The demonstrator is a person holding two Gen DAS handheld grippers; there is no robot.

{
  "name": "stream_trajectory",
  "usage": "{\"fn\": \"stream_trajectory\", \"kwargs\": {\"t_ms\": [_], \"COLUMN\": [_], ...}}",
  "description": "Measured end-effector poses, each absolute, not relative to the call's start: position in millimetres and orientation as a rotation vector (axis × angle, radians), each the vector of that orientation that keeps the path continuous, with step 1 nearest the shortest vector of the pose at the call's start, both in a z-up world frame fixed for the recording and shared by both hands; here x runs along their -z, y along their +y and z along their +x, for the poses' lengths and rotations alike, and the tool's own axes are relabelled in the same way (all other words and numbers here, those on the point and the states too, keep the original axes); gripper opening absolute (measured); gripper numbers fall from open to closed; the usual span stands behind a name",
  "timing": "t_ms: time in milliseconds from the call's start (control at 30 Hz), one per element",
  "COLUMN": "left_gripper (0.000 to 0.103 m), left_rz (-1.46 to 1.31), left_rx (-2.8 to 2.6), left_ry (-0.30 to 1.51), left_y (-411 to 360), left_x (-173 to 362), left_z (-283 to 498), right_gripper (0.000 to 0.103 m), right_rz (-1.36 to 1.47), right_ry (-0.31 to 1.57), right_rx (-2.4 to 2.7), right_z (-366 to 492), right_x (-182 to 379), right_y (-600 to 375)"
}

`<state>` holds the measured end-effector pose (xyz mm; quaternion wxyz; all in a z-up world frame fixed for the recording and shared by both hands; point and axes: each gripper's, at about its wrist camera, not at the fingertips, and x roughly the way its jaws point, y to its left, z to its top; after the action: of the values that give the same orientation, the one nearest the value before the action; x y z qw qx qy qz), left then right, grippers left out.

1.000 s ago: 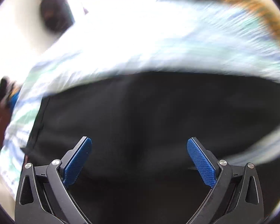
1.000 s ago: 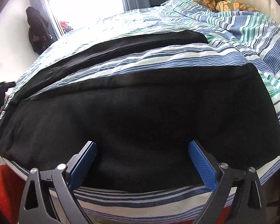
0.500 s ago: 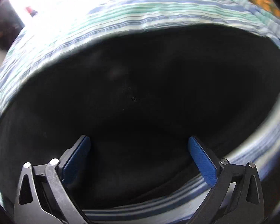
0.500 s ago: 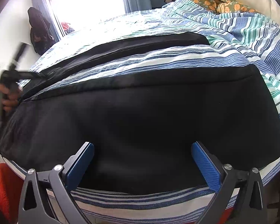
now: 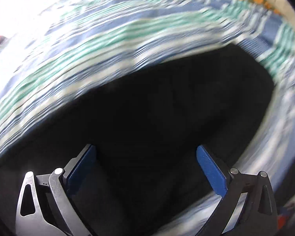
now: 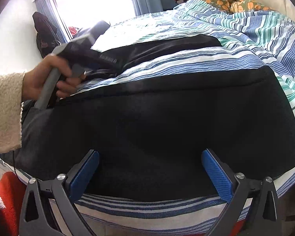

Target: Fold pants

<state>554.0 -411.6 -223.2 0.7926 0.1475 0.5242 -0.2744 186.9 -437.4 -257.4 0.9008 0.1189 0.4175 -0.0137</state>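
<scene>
Black pants [image 6: 167, 118] lie spread on a striped bedspread [image 6: 186, 63], the near part wide across the bed's front edge, a leg [image 6: 157, 45] stretching toward the window. My right gripper [image 6: 150, 169] is open and empty, just above the pants' near edge. My left gripper [image 5: 145, 167] is open and empty over the black cloth [image 5: 157, 118]; its view is motion-blurred. In the right wrist view the hand holding the left gripper's body [image 6: 82, 53] is over the pants' left end.
The bedspread [image 5: 108, 39] has blue, green and white stripes. An orange flowered pillow [image 6: 226, 0] lies at the far right. A window [image 6: 92, 0] and a dark hanging garment [image 6: 43, 31] are at the back left. Red cloth [image 6: 5, 196] sits beside the bed.
The left gripper has swept right across the pants, coming into the right wrist view from the left. The right gripper has stayed nearly still, open.
</scene>
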Motion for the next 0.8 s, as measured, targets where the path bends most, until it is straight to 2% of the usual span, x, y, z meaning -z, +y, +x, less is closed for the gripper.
{"fn": "stream_trajectory", "kwargs": {"t_ms": [100, 167, 267, 400, 467, 533, 567, 600, 700, 733, 800], "left_gripper": [0.102, 0.102, 0.103, 0.101, 0.102, 0.103, 0.103, 0.103, 0.099, 0.099, 0.1], "left_rz": [0.359, 0.438, 0.503, 0.37, 0.299, 0.423, 0.515, 0.482, 0.364, 0.324, 0.314], "left_rx": [0.674, 0.712, 0.64, 0.659, 0.692, 0.637, 0.589, 0.594, 0.63, 0.675, 0.69], "left_ry": [1.008, 0.981, 1.093, 1.107, 1.047, 1.045, 1.137, 1.154, 1.176, 1.157, 1.084], "left_y": [-463, -495, -534, -551, -558, -580, -585, -569, -546, -533, -499], "left_x": [197, 207, 263, 235, 213, 233, 259, 265, 235, 218, 188], "left_z": [547, 535, 538, 550, 555, 557, 560, 561, 563, 565, 552], "right_gripper": [0.103, 0.103, 0.103, 0.103, 0.103, 0.103, 0.103, 0.103, 0.1, 0.095, 0.093], "right_rz": [0.253, 0.249, 0.236, 0.243, 0.245, 0.248, 0.242, 0.234, 0.264, 0.325, 0.477], "right_ry": [0.863, 0.864, 0.867, 0.865, 0.863, 0.862, 0.865, 0.87, 0.874, 0.854, 0.785], "right_rx": [0.02, 0.022, 0.025, 0.016, 0.014, 0.019, 0.024, 0.03, 0.027, 0.021, -0.001], "right_z": [186, 186, 187, 186, 186, 186, 187, 187, 186, 184, 186], "right_x": [257, 258, 258, 257, 257, 257, 257, 257, 247, 236, 208], "right_y": [-438, -437, -435, -436, -435, -434, -432, -430, -435, -445, -475]}}
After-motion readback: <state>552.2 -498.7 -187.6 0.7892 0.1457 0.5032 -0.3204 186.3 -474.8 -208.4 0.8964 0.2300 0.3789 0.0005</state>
